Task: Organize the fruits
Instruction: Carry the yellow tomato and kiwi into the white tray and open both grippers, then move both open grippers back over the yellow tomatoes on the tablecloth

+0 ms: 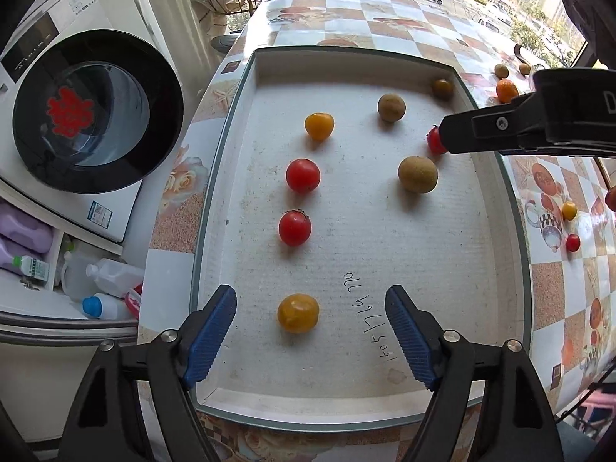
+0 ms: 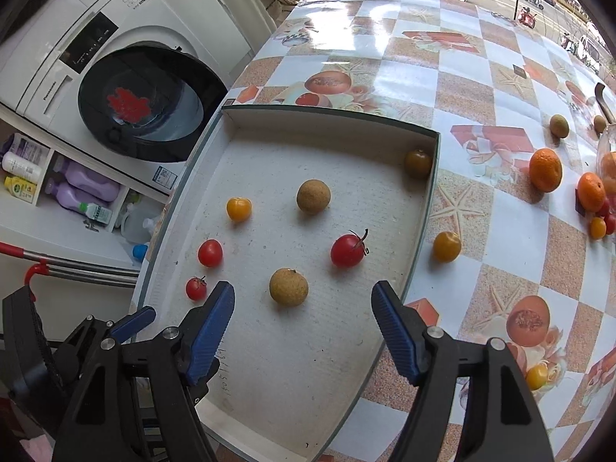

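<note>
Left wrist: white tray (image 1: 231, 177) fills centre frame, holding red and yellow tomatoes and brown round fruits. Yellow tomato (image 1: 298, 312) lies free between the wide-open left tool (image 1: 311, 335). Right tool's finger half hides a red tomato (image 1: 435, 140), right edge.

Right wrist: right tool (image 2: 303, 327) wide, empty; brown fruit (image 2: 288, 287) just above. Oranges (image 2: 544, 169) cut off, right tabletop (image 2: 462, 88).

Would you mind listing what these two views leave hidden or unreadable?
- Left wrist view: a red tomato is half covered by the right gripper's finger.
- Left wrist view: the yellow tomato is seen; in the right wrist view it is hidden.
- Right wrist view: the glass container is cut off by the edge.
</note>
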`<move>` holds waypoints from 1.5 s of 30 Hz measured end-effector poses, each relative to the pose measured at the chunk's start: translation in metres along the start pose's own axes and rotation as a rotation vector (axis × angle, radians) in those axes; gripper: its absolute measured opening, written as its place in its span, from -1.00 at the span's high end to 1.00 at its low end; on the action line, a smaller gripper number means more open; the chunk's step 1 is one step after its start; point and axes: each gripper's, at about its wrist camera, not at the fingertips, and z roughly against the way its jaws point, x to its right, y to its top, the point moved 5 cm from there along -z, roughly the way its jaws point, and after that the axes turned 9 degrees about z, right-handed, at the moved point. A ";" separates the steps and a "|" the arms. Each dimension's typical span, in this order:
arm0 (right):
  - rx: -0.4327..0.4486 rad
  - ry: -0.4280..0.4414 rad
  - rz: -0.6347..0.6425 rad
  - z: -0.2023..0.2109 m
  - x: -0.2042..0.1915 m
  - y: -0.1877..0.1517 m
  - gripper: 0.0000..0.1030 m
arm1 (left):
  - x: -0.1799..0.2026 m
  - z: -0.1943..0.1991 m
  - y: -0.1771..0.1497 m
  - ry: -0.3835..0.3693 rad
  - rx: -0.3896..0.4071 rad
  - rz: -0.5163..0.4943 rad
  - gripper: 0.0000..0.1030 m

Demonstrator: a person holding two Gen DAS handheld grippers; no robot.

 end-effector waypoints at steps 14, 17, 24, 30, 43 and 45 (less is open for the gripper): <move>0.026 -0.111 -0.197 0.043 0.082 -0.050 -0.56 | 0.068 0.016 0.016 -0.036 0.006 -0.165 -0.57; 0.026 -0.151 -0.260 0.054 0.109 -0.070 -0.56 | 0.092 0.020 0.023 -0.062 0.016 -0.197 -0.57; -0.001 -0.225 -0.398 0.072 0.166 -0.123 -0.56 | 0.147 0.022 0.032 -0.112 0.029 -0.296 -0.57; 0.005 -0.230 -0.463 0.076 0.193 -0.139 -0.56 | 0.182 0.018 0.045 -0.134 0.039 -0.334 -0.57; 0.077 -0.229 -0.480 0.079 0.242 -0.099 -0.56 | 0.227 -0.014 0.083 -0.095 0.079 -0.342 -0.57; 0.079 -0.227 -0.473 0.077 0.247 -0.093 -0.56 | 0.230 -0.017 0.085 -0.086 0.095 -0.349 -0.57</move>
